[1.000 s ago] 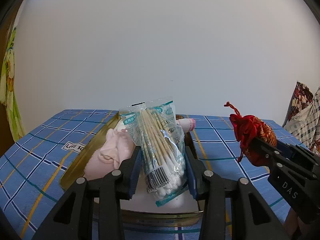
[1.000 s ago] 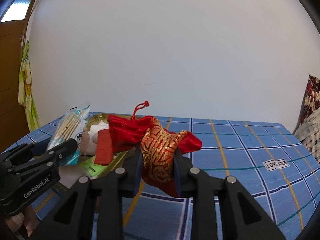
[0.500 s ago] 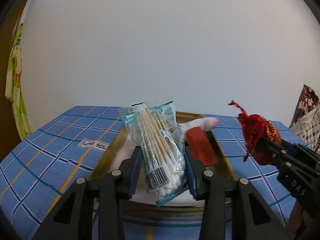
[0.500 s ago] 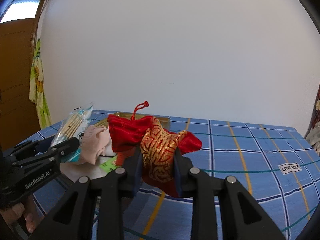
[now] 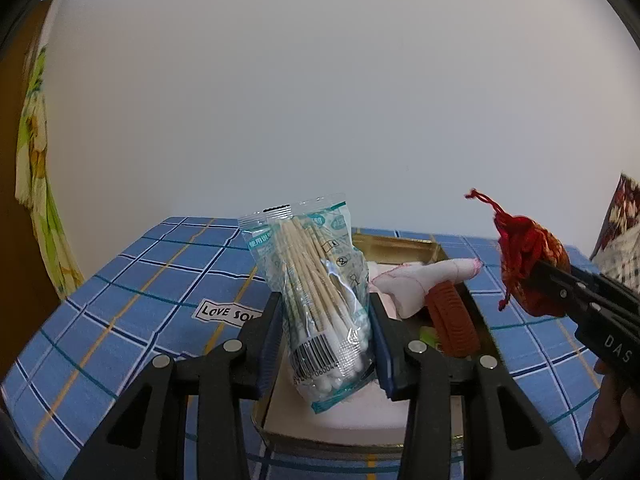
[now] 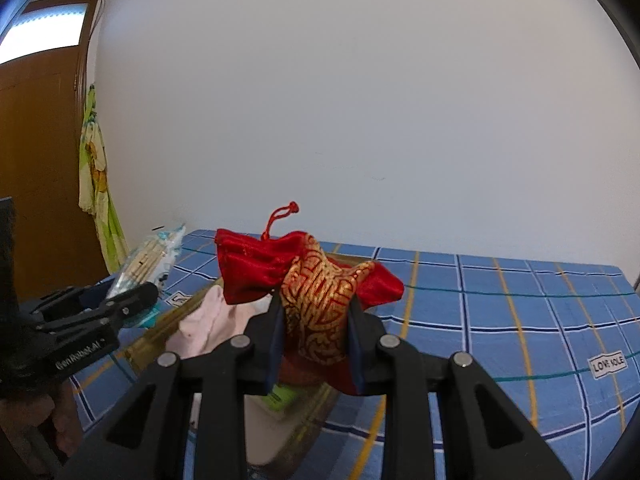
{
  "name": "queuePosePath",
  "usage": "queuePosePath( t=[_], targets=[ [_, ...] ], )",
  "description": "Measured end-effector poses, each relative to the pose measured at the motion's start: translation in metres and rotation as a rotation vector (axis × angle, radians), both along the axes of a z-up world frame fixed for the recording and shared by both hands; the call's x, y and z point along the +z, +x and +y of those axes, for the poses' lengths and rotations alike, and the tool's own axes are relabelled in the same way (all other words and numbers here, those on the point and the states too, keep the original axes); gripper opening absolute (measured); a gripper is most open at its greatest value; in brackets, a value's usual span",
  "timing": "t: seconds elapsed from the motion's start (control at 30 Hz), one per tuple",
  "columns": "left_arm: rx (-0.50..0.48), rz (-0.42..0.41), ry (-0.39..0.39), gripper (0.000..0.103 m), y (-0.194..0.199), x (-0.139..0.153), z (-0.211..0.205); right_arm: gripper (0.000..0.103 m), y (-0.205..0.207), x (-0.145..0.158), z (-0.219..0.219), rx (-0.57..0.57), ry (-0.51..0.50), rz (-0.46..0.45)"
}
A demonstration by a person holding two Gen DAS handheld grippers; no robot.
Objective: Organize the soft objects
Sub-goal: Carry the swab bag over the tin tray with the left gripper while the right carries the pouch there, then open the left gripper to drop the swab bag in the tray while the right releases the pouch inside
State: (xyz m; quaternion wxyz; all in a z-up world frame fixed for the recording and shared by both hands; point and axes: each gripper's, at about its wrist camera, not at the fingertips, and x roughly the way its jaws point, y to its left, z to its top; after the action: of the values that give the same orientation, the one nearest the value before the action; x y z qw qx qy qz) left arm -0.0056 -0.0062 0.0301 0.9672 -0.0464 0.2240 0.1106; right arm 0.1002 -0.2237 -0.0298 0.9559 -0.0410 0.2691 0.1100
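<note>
My left gripper is shut on a clear packet of cotton swabs, held upright above the near end of a gold tray. In the tray lie a pink soft toy and a red comb. My right gripper is shut on a red and gold drawstring pouch, held over the tray. In the left wrist view the pouch hangs to the right of the tray. In the right wrist view the swab packet shows at the left, with the pink toy below it.
A blue checked cloth covers the table. A green packet lies in the tray under the pouch. A white wall stands behind. A wooden door and a hanging green cloth are at the left; patterned fabric at the right.
Both grippers have swung left and slightly up with their loads. The tray now lies straight ahead of the left gripper, and the pouch now hangs over the tray instead of beside it.
</note>
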Motion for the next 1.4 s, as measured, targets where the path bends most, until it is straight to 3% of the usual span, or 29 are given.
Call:
queuePosePath(
  t=[0.1, 0.33, 0.73, 1.1, 1.17, 1.27, 1.37, 1.4],
  targets=[
    [-0.033, 0.055, -0.044, 0.043, 0.013, -0.002, 0.006, 0.027, 0.01, -0.001, 0.007, 0.003, 0.019, 0.04],
    [-0.054, 0.117, -0.011, 0.043, 0.024, -0.007, -0.001, 0.027, 0.02, -0.011, 0.02, 0.022, 0.01, 0.1],
    [-0.104, 0.214, -0.021, 0.043, 0.042, -0.023, -0.003, 0.027, 0.038, -0.02, 0.034, 0.015, -0.03, 0.149],
    [-0.11, 0.251, -0.005, 0.045, 0.054, -0.024, -0.001, 0.027, 0.05, -0.03, 0.044, 0.022, -0.062, 0.2],
    [-0.112, 0.255, -0.002, 0.045, 0.053, -0.022, -0.002, 0.031, 0.05, -0.031, 0.044, 0.025, -0.066, 0.208],
    [-0.128, 0.265, 0.01, 0.047, 0.051, -0.022, -0.007, 0.045, 0.048, -0.034, 0.043, 0.033, -0.062, 0.219],
    [-0.114, 0.278, 0.032, 0.064, 0.048, -0.022, -0.009, 0.063, 0.044, -0.032, 0.04, 0.047, -0.04, 0.213],
    [-0.113, 0.269, 0.041, 0.072, 0.045, -0.021, -0.011, 0.074, 0.041, -0.03, 0.039, 0.053, -0.03, 0.206]
  ],
)
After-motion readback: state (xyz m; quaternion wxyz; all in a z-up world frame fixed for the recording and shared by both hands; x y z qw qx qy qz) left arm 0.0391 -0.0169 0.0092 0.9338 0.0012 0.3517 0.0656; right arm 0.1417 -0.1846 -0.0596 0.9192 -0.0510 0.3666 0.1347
